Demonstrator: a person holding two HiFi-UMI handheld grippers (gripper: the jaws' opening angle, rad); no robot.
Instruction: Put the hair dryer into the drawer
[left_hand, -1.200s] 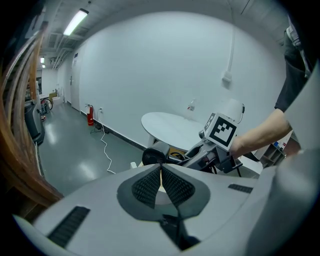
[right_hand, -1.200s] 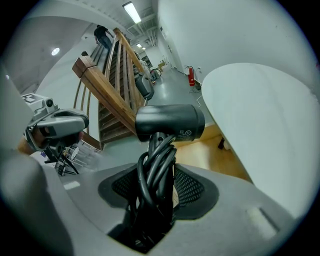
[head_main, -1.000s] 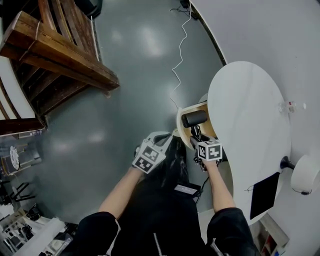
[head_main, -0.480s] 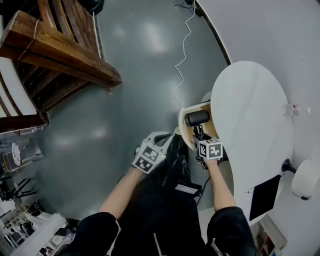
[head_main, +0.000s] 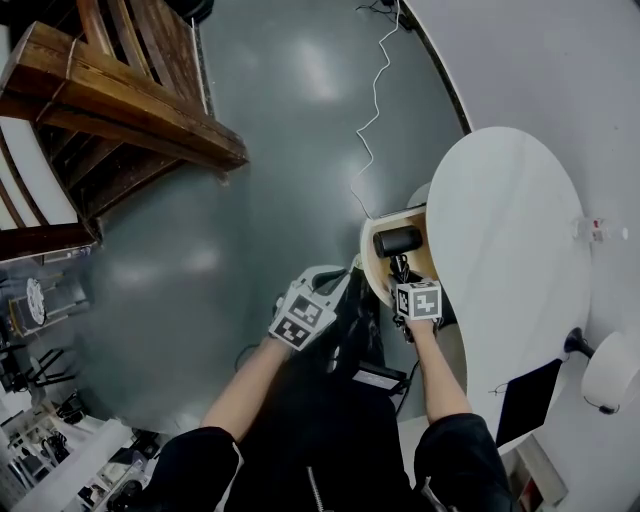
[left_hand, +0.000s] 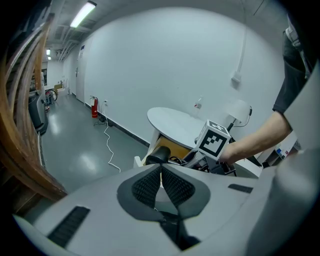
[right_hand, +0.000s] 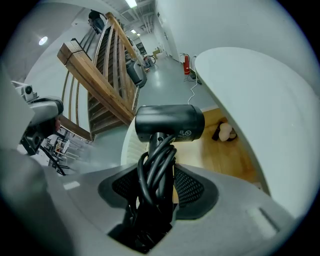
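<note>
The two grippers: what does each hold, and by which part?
The right gripper holds the hair dryer by its handle. The left gripper is shut and empty.

Black hair dryer (right_hand: 169, 121), cord (right_hand: 155, 170) wound round it, upright over apparently open drawer (right_hand: 240, 160)

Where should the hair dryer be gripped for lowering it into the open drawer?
The hair dryer handle, from its butt end, as the right gripper holds it: the cord-wrapped handle fits between the fingers; the wide barrel sits clear in front, above the drawer.

No legible txt; print on hair dryer (right_hand: 169, 121) too small.
</note>
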